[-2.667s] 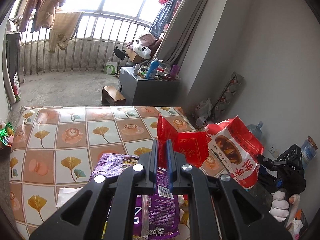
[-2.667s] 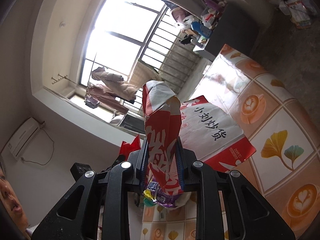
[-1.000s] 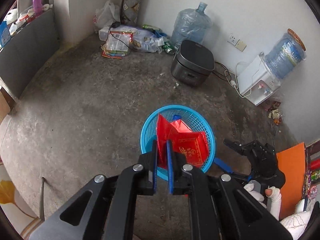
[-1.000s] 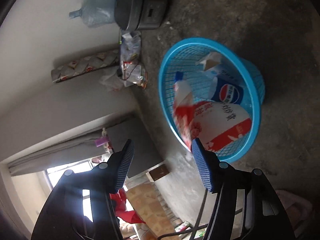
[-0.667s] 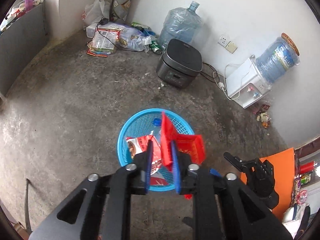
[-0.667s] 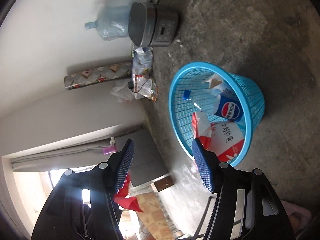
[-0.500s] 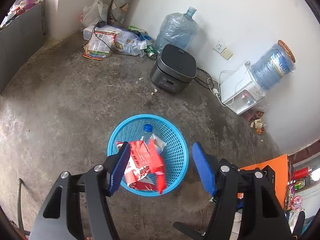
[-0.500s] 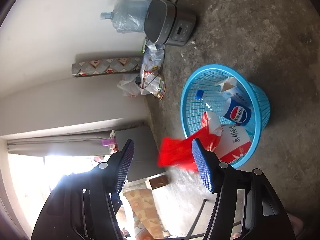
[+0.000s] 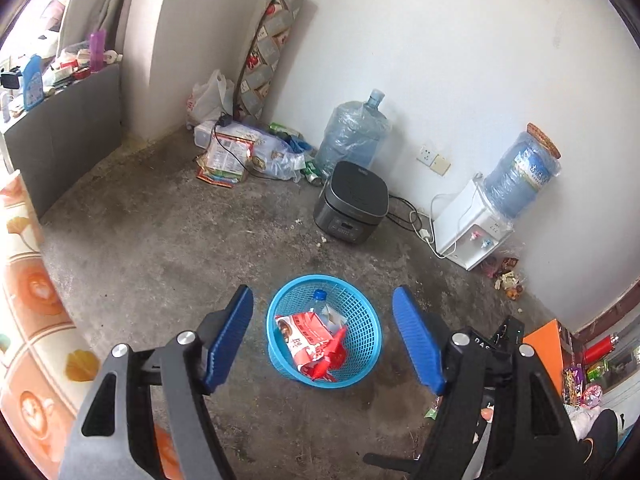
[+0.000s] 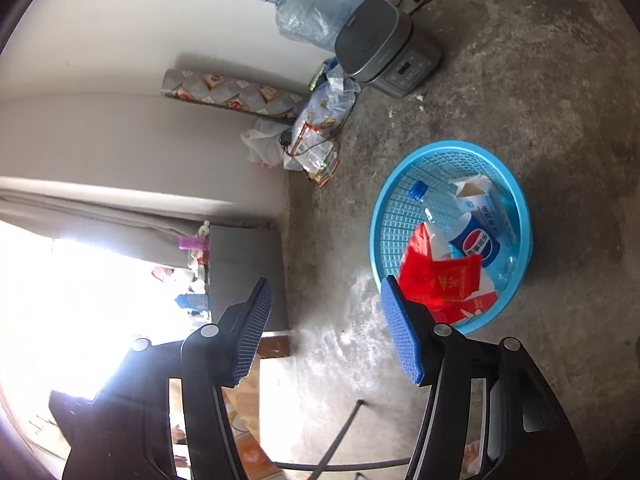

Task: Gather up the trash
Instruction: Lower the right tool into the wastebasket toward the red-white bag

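The left hand-held gripper (image 9: 322, 340) is opening wide, nothing between its pads. The right hand-held gripper (image 10: 324, 328) is narrowing, likewise empty. A red wrapper (image 10: 444, 282) lies in the blue basket (image 10: 520, 216) on the concrete floor (image 9: 168, 248).

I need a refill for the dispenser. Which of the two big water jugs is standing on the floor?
The clear jug beside the dark rice cooker stands upright on the floor; the other jug sits upside down atop the white dispenser.

Both the left gripper (image 9: 322, 338) and the right gripper (image 10: 326, 328) have 2 black skeletal fingers with silver screws and ribbed blue pads (image 9: 228, 336).
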Demonstrator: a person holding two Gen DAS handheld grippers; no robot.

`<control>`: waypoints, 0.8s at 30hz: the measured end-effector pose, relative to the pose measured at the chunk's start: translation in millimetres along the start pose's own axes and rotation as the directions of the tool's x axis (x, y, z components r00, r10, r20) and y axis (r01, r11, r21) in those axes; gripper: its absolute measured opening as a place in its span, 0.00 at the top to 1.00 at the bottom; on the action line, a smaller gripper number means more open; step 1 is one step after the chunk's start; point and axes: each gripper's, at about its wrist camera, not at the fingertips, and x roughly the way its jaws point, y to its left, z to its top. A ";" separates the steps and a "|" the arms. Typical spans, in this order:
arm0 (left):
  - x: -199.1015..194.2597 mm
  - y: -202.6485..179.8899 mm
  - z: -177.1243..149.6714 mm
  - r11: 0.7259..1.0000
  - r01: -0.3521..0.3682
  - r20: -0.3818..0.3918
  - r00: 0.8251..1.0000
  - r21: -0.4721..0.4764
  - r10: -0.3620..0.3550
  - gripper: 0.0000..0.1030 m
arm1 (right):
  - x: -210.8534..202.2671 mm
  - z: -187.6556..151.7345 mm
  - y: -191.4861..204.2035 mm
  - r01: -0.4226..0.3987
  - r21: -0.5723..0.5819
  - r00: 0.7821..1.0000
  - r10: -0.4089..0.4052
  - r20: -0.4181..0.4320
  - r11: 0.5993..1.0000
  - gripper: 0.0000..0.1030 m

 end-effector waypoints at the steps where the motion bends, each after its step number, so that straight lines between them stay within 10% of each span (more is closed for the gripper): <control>1: -14.2 4.0 -1.4 1.000 -0.007 0.014 1.000 0.004 0.007 0.30 | 7.0 -2.9 6.3 0.027 -0.042 1.000 -0.028 -0.015 0.999 0.47; 10: -142.4 55.4 -30.8 0.990 -0.140 0.112 0.984 0.006 0.138 0.23 | 89.3 -26.7 20.5 0.246 -0.267 0.945 -0.292 -0.146 0.932 0.55; 17: -229.7 115.0 -79.5 0.964 -0.226 0.203 0.946 -0.144 0.252 0.14 | 75.8 -49.7 45.3 0.218 -0.394 0.952 -0.284 -0.117 0.893 0.55; 24: -275.3 152.0 -109.6 0.929 -0.206 0.244 0.927 -0.308 0.286 0.13 | 90.7 -30.8 2.9 0.340 -0.166 0.917 -0.366 -0.158 0.925 0.53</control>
